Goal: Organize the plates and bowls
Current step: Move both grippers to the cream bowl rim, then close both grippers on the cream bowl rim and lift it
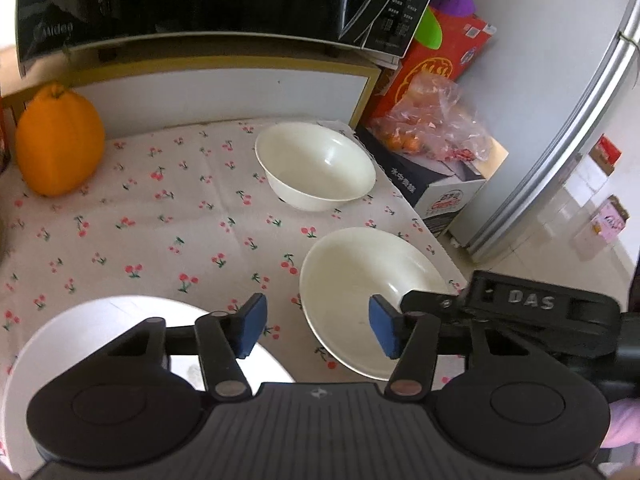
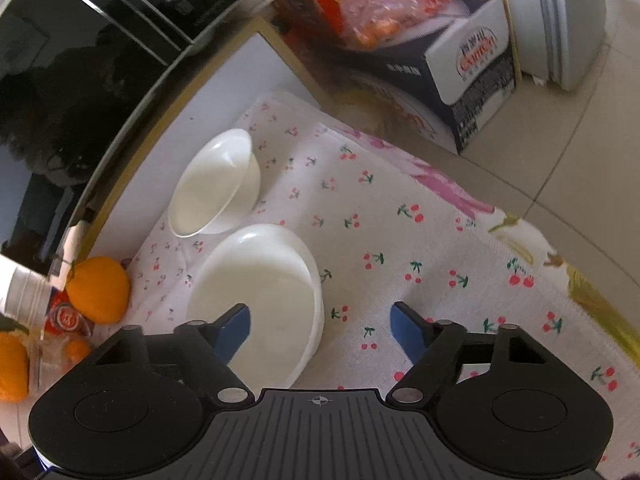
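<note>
On the cherry-print tablecloth [image 1: 160, 216] stand a deep white bowl [image 1: 316, 166] at the back and a shallow white plate [image 1: 368, 288] in front of it. A third, flat white plate [image 1: 100, 344] lies at the lower left, partly under my left gripper [image 1: 318, 330]. That gripper is open, its blue pads on either side of the shallow plate's near-left rim without touching it. My right gripper [image 2: 322, 330] is open too, straddling the same plate's [image 2: 256, 292] opposite rim. The bowl [image 2: 216, 188] sits beyond. The right gripper [image 1: 520, 308] shows at the plate's right edge.
A large orange fruit [image 1: 60, 144] stands at the back left, below a black microwave [image 1: 200, 0] on a shelf. Boxes [image 1: 448, 188] and a plastic bag of fruit [image 1: 432, 128] crowd the table's right edge beside a fridge [image 1: 560, 140]. More oranges [image 2: 98, 290] lie left.
</note>
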Demonstrator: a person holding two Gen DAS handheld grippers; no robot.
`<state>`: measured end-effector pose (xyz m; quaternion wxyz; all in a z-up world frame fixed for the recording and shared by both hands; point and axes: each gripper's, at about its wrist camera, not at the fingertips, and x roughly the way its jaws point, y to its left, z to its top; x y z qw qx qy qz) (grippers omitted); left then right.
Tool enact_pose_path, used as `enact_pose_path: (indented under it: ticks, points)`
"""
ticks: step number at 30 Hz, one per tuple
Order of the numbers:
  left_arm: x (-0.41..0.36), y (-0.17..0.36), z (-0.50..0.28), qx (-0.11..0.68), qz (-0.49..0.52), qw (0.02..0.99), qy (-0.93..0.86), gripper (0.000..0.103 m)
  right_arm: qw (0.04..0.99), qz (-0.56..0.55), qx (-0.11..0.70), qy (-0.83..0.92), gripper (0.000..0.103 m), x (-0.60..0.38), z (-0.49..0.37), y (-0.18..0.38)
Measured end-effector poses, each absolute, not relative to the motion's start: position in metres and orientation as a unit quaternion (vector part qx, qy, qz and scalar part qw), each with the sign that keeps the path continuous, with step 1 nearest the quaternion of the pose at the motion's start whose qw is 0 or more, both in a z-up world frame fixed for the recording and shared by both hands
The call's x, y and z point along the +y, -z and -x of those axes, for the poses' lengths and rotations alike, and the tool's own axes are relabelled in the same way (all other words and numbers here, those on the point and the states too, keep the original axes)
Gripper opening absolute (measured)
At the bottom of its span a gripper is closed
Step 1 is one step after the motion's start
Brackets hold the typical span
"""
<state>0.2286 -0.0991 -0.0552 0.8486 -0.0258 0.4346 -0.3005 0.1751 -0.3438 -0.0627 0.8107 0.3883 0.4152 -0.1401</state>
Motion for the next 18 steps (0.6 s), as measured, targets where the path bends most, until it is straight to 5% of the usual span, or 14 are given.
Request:
enact_pose_path:
  ticks: [13, 18]
  points:
    - [-0.0965, 0.0618, -0.2343, 0.458, 0.059, 0.834, 0.303, 0.014, 0.807, -0.389, 0.425, 0.128, 0.017, -0.3363, -0.1806, 0.0682]
    - [-0.0924, 0.0634, -0.236, 0.464, 0.073, 0.833, 0.294, 0.009, 0.806, -0.391, 0.427, 0.125, 0.015, -0.3357, -0.1798, 0.0673]
